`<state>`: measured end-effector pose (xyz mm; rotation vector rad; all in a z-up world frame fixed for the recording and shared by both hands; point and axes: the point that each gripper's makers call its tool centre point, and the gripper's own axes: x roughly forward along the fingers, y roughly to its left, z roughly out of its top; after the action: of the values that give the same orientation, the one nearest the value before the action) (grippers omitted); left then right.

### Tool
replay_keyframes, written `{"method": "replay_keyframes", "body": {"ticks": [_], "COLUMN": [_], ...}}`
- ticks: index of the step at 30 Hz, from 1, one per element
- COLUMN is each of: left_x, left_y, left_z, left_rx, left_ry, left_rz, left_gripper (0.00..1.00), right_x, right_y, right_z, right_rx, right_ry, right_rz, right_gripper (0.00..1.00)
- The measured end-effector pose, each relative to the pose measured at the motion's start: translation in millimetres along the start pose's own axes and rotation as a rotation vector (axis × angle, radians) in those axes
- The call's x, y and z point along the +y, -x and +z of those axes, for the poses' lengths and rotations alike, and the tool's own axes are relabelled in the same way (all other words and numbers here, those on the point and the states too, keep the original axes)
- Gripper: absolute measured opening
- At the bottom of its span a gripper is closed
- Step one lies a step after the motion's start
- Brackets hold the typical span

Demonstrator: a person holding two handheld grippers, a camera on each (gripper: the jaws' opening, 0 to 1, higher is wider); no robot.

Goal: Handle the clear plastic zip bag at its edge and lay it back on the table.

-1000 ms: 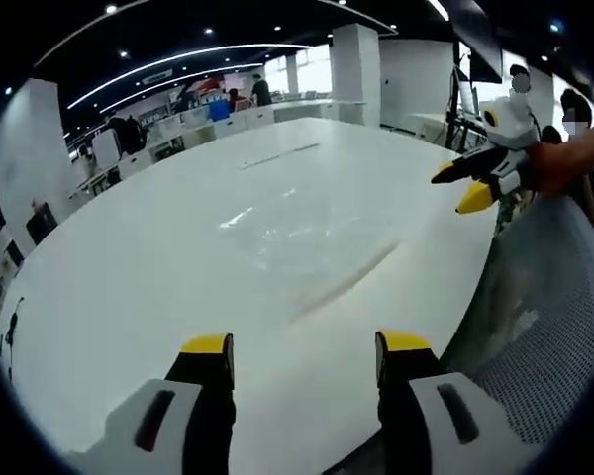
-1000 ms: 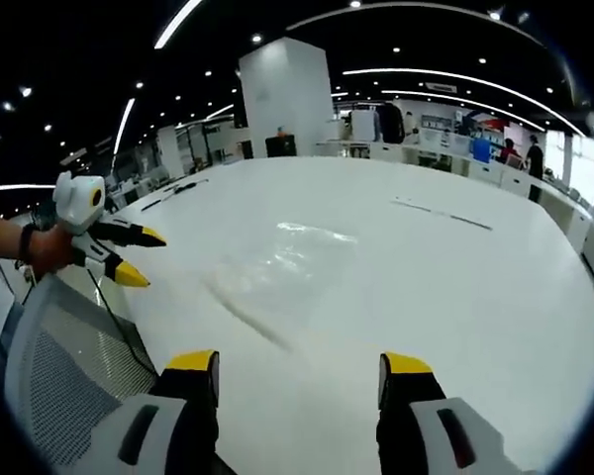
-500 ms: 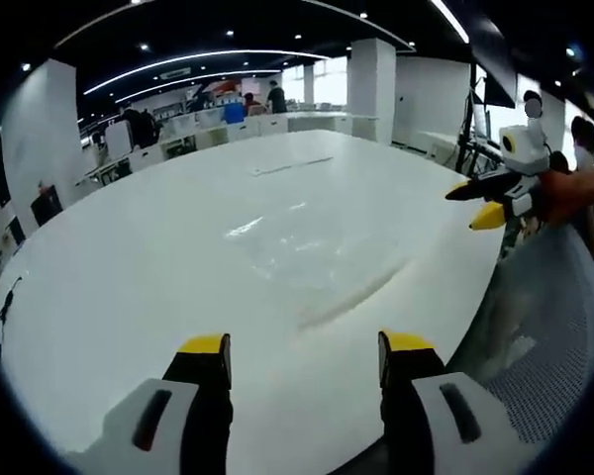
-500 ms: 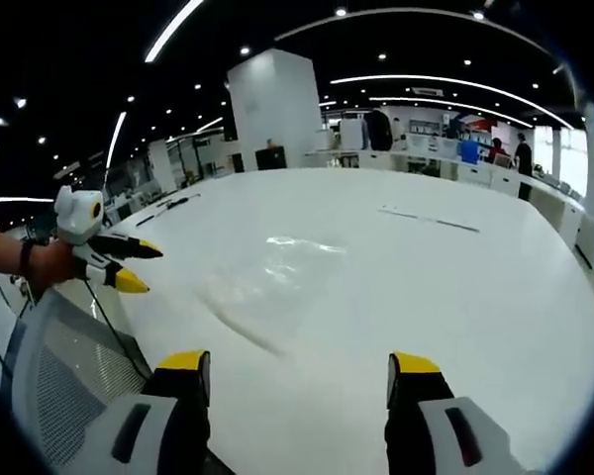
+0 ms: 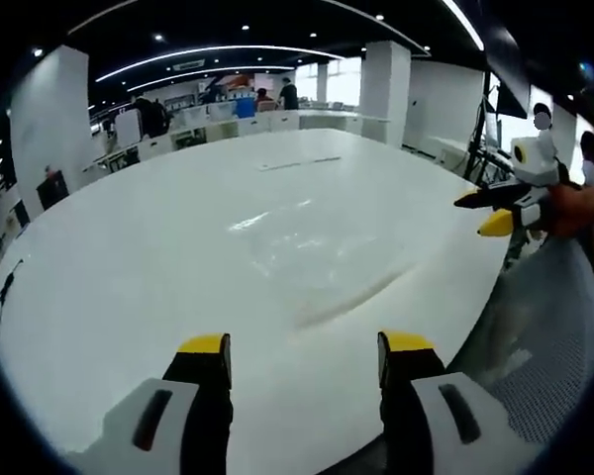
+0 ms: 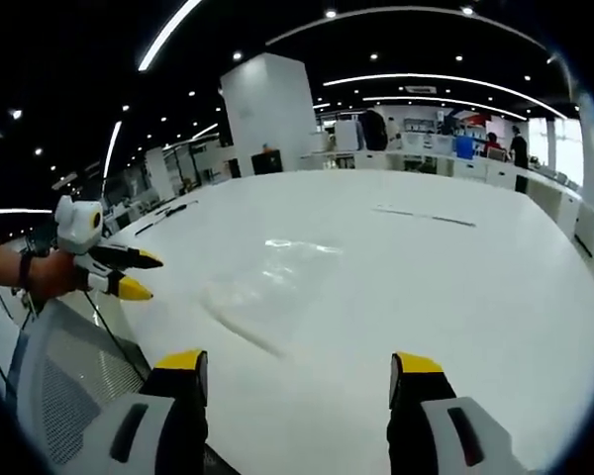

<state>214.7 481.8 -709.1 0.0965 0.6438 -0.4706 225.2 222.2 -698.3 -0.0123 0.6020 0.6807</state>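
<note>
- The clear plastic zip bag lies flat on the white counter, ahead of the left claw and well apart from its tips; nothing touches it.
- The left claw's two yellow-tipped jaws stand apart with bare counter between them, clamped on nothing.
- In the left gripper view the bag's near edge shows as a darker strip running slantwise, just beyond and slightly to the right of the gap between the jaws.
- In the right gripper view the same bag sits ahead and to the left of the right claw, its near edge a dark slanted line beyond the left jaw tip.
- The right claw's jaws are also spread wide, gripping nothing, and hover near the counter's edge.
- The right claw enters the left gripper view from the right side, held in a hand past the counter's rim, off to the side of the bag and not touching it.
- The left claw shows in the right gripper view at the left, held by a hand with a dark wristband, beside the counter's rim and apart from the bag.
- A grey mesh chair back stands below that claw, at the near edge of the counter.
- A thin dark strip lies on the counter far beyond the bag.
</note>
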Motion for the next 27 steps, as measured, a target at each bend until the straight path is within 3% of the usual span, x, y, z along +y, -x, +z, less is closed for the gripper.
{"method": "replay_keyframes", "body": {"ticks": [6,27], "left_x": [-9.5,-9.7], "left_y": [-1.3,2.3], "left_z": [-2.6,-6.0], "left_rx": [0.026,0.045], "left_ry": [-0.017,-0.015], "left_rz": [-0.006,0.015], "left_gripper": [0.58,0.56], "right_x": [0.2,-3.9], "right_y": [2.1,-1.8], "right_z": [2.3,-0.8], "right_rx": [-0.011,-0.014], "right_ry": [-0.013,-0.016], "right_rz": [-0.002,0.002], "right_gripper": [0.75,0.74]}}
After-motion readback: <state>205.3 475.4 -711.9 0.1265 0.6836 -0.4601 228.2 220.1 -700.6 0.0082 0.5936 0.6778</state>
